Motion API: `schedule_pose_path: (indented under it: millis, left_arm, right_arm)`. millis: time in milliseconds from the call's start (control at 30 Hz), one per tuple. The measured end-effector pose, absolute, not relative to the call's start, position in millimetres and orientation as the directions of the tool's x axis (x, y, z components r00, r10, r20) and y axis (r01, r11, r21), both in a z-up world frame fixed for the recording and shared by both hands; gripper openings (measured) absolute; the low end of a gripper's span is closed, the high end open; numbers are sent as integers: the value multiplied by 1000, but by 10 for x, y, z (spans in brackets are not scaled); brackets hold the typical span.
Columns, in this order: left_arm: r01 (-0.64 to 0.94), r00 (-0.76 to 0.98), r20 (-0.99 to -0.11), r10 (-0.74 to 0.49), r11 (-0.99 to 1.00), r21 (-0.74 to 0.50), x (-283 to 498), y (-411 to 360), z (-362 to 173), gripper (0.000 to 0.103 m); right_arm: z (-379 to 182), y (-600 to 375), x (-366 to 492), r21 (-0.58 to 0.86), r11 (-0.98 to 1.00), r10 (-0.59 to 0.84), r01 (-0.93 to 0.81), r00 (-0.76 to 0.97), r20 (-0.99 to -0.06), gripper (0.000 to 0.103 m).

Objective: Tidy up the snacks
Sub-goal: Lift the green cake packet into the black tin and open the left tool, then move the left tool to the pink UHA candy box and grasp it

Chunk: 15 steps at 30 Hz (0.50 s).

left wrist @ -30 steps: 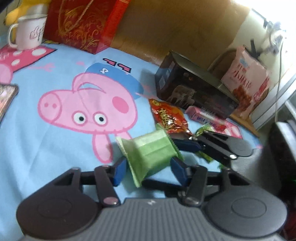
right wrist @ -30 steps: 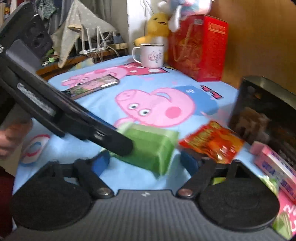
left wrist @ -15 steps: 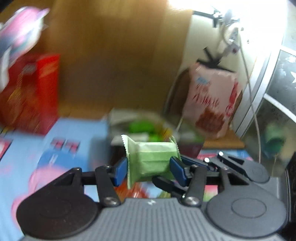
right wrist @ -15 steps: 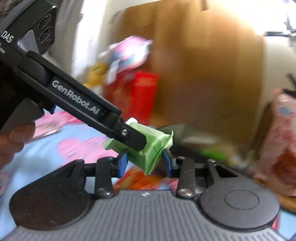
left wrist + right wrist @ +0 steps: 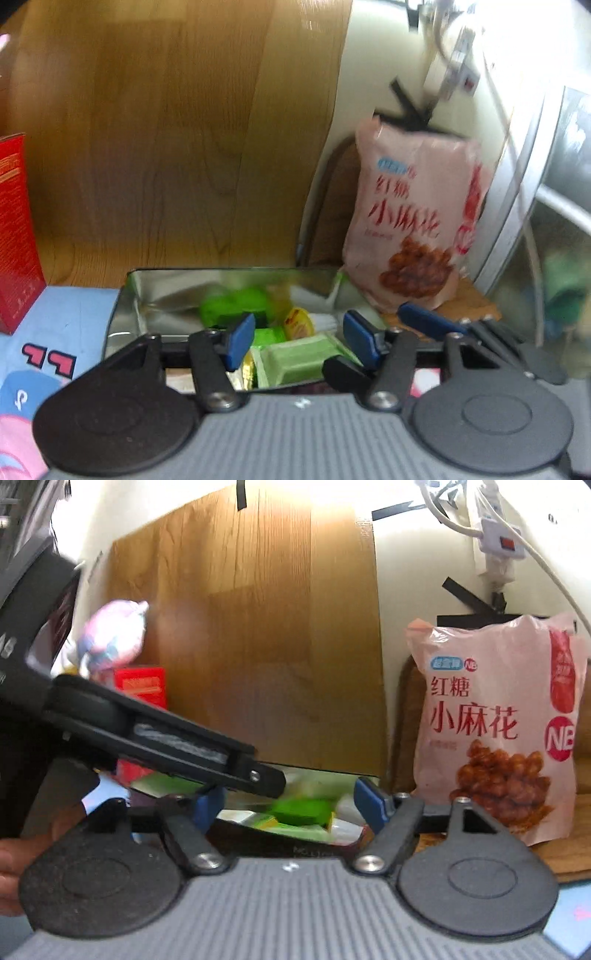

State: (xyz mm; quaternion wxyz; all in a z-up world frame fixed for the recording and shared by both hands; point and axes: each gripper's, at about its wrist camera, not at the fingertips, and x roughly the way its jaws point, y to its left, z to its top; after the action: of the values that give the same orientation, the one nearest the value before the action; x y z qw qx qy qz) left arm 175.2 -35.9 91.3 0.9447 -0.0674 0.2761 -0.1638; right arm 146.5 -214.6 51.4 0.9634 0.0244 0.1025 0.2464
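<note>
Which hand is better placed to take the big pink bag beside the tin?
Probably right. Both jaws just opened, empty; the right gripper sits between the left gripper and the pink bag, over the tin.

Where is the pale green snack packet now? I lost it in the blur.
In the left wrist view, the pale green snack packet lies in the metal tin, below the open left gripper.

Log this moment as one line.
step: drop | green snack packet: in tin | left gripper: open, opening | right gripper: open, opening
</note>
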Motion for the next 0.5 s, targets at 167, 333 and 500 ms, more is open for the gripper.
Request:
schedule_pose_path:
  millis: [167, 333, 500]
  left_arm:
    - [222, 823, -458, -336, 932, -286, 1320, -14, 1000, 56]
    - [152, 757, -560, -336, 925, -349, 1287, 148, 709, 55]
    - [105, 720, -623, -307, 935, -338, 1370, 110, 503, 56]
  right_arm:
    - [663, -2257, 1366, 118, 887, 460, -446, 872, -169, 61]
    - [699, -2720, 1339, 325, 871, 451, -369, 864, -226, 35]
    - [381, -2630, 1384, 288, 866, 498, -409, 750, -434, 37]
